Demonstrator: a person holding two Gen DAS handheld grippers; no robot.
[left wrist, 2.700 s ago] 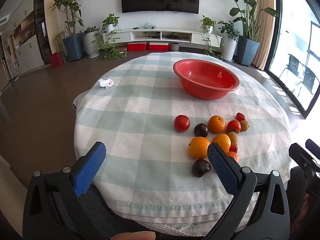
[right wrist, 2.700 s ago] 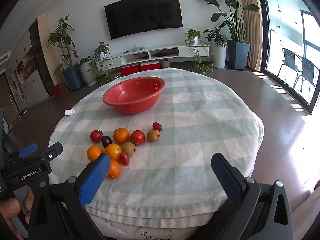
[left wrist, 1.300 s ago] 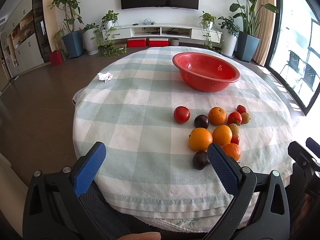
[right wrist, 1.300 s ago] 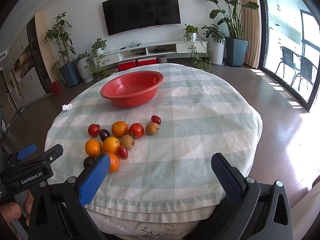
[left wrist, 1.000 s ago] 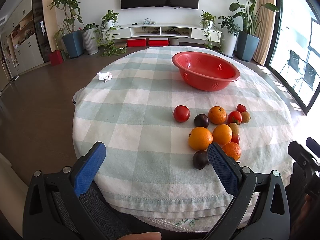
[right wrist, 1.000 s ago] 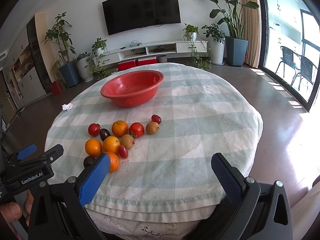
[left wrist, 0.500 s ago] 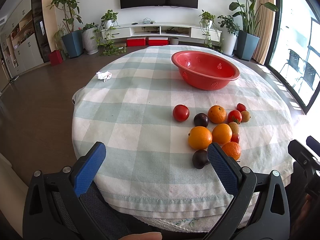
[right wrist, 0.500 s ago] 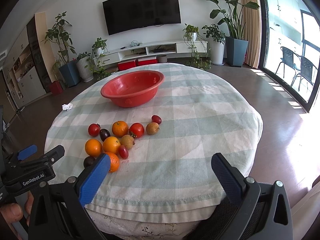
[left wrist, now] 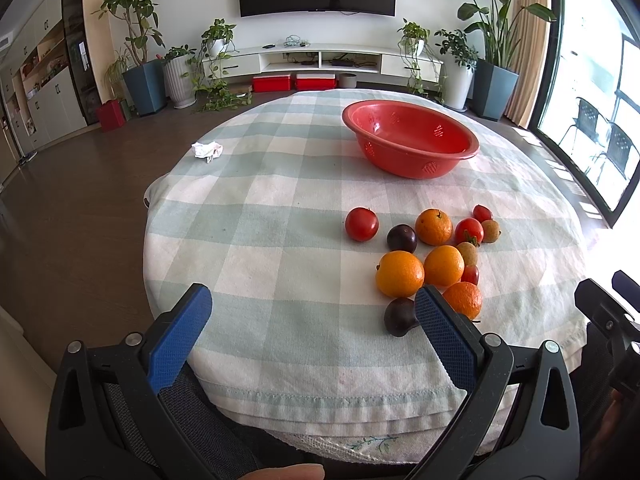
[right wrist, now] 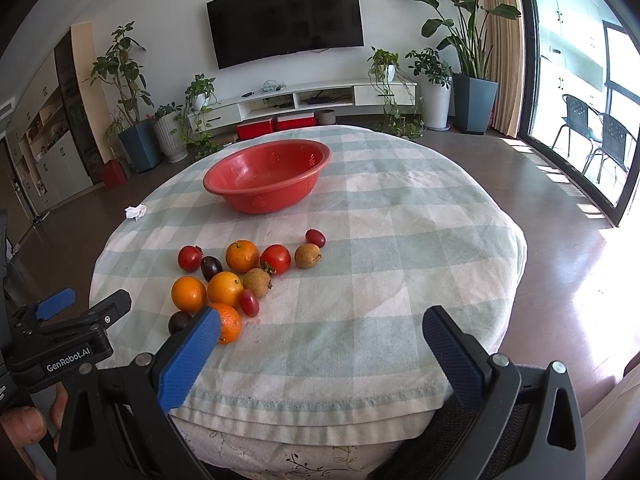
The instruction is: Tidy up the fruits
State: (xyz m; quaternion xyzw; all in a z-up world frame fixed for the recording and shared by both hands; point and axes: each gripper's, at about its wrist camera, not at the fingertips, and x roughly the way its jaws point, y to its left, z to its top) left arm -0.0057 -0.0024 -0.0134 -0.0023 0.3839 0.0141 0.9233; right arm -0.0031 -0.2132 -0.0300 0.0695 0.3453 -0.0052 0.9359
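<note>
— Hovering at the near edge of the round table under its green-and-white checked cloth (left wrist: 256, 240): left gripper (left wrist: 312, 324), jaws spread wide, nothing between the blue pads. Same for the right gripper (right wrist: 320, 344) — wide open, empty, held above the cloth edge.

— And the fruit?

— Clustered loose on the cloth, well apart from the red perforated plastic bowl (right wrist: 267, 176) farther back, bowl interior bare. Closest to the grippers: a dark purple plum (left wrist: 400, 316), partly behind the left gripper's right pad, touching or just beside a small orange (left wrist: 464, 300). Behind those, two larger oranges (left wrist: 400, 274) side by side, with a red grape tomato (right wrist: 249, 303) beside them. Farther back, a round red tomato (left wrist: 361, 224), a second dark plum (left wrist: 402, 238), another orange (left wrist: 434, 226), a stemmed red tomato (right wrist: 276, 259).

— The brown ones?

— Two small tan round fruits (right wrist: 257, 282), possibly longans; hard to tell at this size. One more small dark-red fruit (right wrist: 315, 238) at the far right of the cluster.

— Anything else on the table?

— Only a crumpled white tissue (left wrist: 206, 150) near the left edge.
</note>
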